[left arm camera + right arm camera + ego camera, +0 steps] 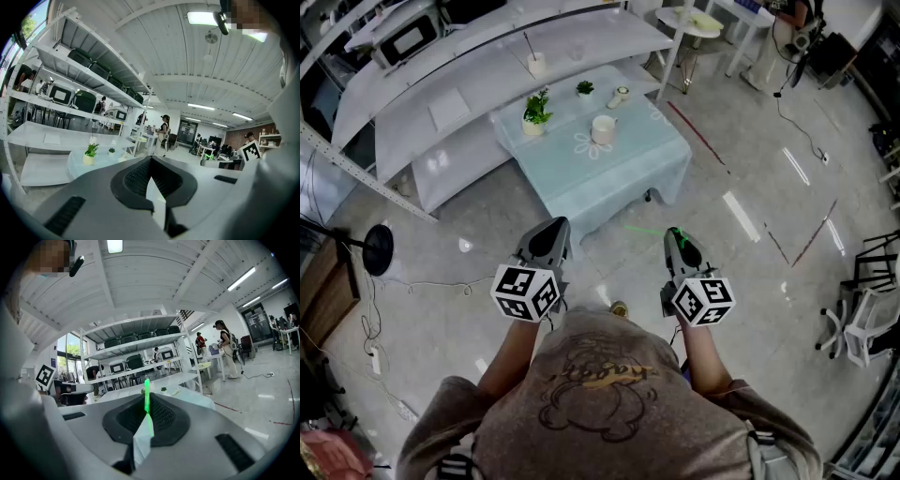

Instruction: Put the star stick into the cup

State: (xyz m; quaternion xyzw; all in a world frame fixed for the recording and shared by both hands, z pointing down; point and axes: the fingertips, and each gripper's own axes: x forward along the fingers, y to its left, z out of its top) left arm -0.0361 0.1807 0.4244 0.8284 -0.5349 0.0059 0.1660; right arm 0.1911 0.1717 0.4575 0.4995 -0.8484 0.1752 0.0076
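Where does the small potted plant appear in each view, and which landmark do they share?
Head view: small potted plant upper middle, on the table.
Left gripper view: small potted plant left of centre, right of the larger plant.
Right gripper view: small potted plant at centre, just right of the star stick.
Shared landmark: the blue-clothed table.

A potted plant [536,111] stands on the table [619,180].

The floor [750,187] is glossy and smooth, with bright reflections. The tablecloth [609,183] is soft, matt, pale blue cloth. The left gripper [551,230] and right gripper [678,236] have matt grey plastic shells and ribbed black pads [164,419]. The green stick [147,399] looks like translucent plastic. The cup [603,129] is smooth white.
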